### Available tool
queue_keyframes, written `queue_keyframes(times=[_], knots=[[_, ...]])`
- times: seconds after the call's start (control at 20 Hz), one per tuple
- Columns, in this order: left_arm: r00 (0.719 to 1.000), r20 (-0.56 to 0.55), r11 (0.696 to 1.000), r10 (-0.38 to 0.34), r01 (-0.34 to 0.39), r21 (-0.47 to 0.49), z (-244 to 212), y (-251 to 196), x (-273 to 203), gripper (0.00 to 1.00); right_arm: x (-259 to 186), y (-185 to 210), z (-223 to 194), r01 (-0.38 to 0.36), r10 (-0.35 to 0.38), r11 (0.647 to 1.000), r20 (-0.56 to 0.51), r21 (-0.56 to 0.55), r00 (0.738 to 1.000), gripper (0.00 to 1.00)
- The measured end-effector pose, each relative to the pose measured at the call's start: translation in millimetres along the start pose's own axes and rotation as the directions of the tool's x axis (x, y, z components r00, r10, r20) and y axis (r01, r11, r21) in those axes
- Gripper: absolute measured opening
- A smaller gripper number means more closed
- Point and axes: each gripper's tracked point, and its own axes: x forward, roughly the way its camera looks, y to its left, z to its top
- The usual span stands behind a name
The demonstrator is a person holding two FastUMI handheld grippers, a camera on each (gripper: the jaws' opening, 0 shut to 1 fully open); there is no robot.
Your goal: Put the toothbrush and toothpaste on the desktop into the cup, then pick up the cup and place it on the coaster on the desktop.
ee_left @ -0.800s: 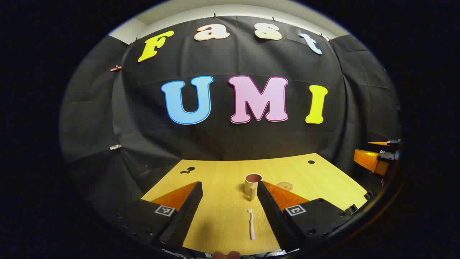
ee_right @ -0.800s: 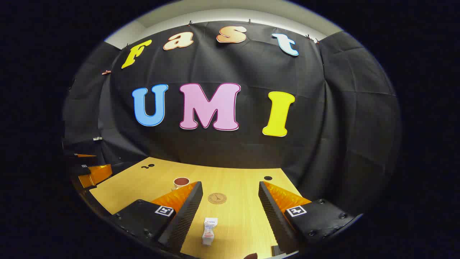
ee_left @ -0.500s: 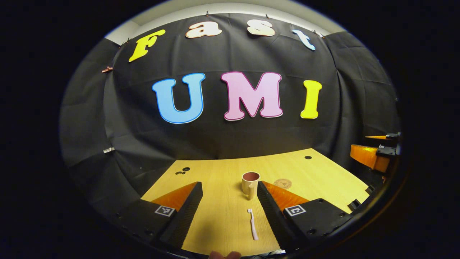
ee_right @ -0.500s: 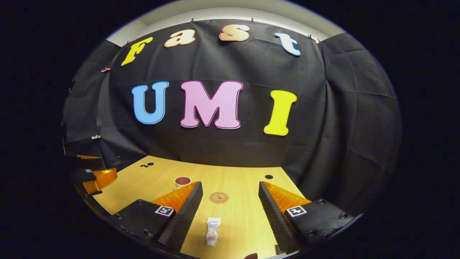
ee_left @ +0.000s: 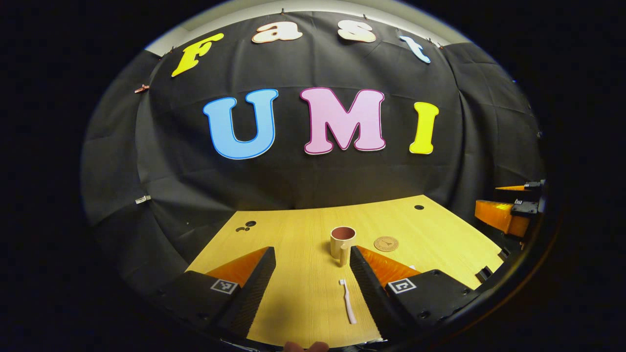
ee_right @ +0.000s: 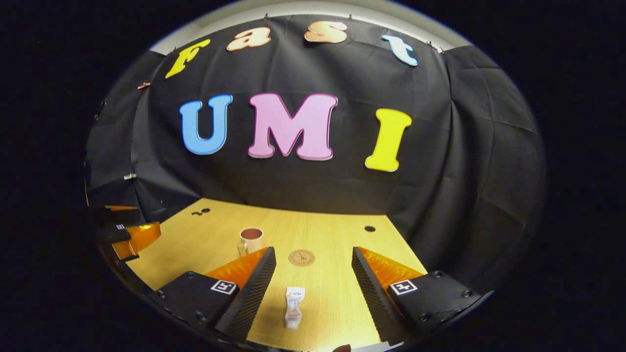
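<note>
On the left, the left hand-held gripper [ee_left: 313, 293] is held above the pale wooden table [ee_left: 293, 239] with its jaws wide apart and nothing between them. The toothbrush [ee_left: 347, 301] lies flat on the table within that gap, close to the right finger, its head pointing toward the cup [ee_left: 342, 242], which stands upright just beyond. For a sound grasp, the gripper would best be shifted a little to the right so the thin handle is centred, then lowered until the ribbed black pads straddle it near mid-length; a slim, smooth handle is likely to roll or slip if it is caught off-centre.

Further right, the round brown coaster [ee_left: 386, 243], flat and marked with a small emblem, rests beside the cup and apart from it. The cup appears matte beige outside and reddish inside, with a handle facing the camera.

On the right, the right hand-held gripper [ee_right: 313, 293] is likewise spread open and empty. The toothpaste [ee_right: 294, 307], a small soft white tube, lies between its fingers on the table. It should probably be pinched across its flatter faces, gently, since the tube is likely to deform.
</note>
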Motion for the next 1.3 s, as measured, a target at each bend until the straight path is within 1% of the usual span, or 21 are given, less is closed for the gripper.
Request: queue_keyframes(times=[0.05,0.15,0.25,0.35,0.45,0.65,0.9,1.0,1.05,1.1,1.15,1.2,1.25,1.3], knots=[[1.000,-0.005,1.000,0.000,0.000,0.000,-1,1,2,0.95,7,3,-18,-0.014,0.014,1.000,-0.070,-0.002,0.997,0.96],[1.000,-0.018,1.000,0.000,0.000,-0.002,-6,3,5,0.95,19,8,-49,-0.029,0.032,0.999,-0.193,0.016,0.981,0.96],[0.999,-0.034,1.000,0.006,-0.006,0.000,-13,6,10,0.95,28,11,-82,-0.036,0.050,0.998,-0.316,0.050,0.948,0.96],[0.999,-0.053,1.000,0.009,-0.009,0.002,-20,9,14,0.95,45,20,-111,-0.038,0.072,0.995,-0.416,0.090,0.907,0.96],[0.997,-0.075,1.000,0.011,-0.011,0.001,-28,12,18,0.95,59,26,-140,-0.032,0.088,0.992,-0.490,0.121,0.867,0.95],[0.990,-0.137,1.000,0.026,-0.026,0.005,-51,18,27,0.95,91,34,-205,-0.028,0.094,0.993,-0.619,0.115,0.780,0.94],[0.976,-0.209,0.998,0.058,-0.057,0.009,-80,23,37,0.95,116,38,-249,-0.020,0.087,0.995,-0.706,0.103,0.703,0.90],[0.970,-0.233,0.998,0.067,-0.067,0.007,-89,24,44,0.95,122,38,-258,-0.024,0.081,0.996,-0.725,0.089,0.684,0.87],[0.967,-0.245,0.998,0.068,-0.070,0.003,-91,24,47,0.95,125,40,-259,-0.026,0.081,0.996,-0.729,0.087,0.679,0.86],[0.964,-0.258,0.997,0.069,-0.072,-0.002,-97,22,51,0.95,128,42,-262,-0.029,0.084,0.996,-0.733,0.088,0.675,0.83],[0.960,-0.271,0.997,0.069,-0.073,-0.007,-100,21,54,0.95,129,43,-263,-0.031,0.087,0.996,-0.742,0.089,0.665,0.81],[0.956,-0.286,0.998,0.062,-0.069,-0.014,-104,20,57,0.95,130,41,-264,-0.026,0.076,0.997,-0.746,0.078,0.662,0.75],[0.953,-0.298,0.998,0.058,-0.067,-0.018,-107,19,60,0.95,135,41,-264,-0.028,0.073,0.997,-0.742,0.073,0.666,0.71],[0.950,-0.308,0.997,0.059,-0.068,-0.019,-111,18,62,0.94,133,41,-263,-0.029,0.068,0.997,-0.750,0.066,0.658,0.65]])
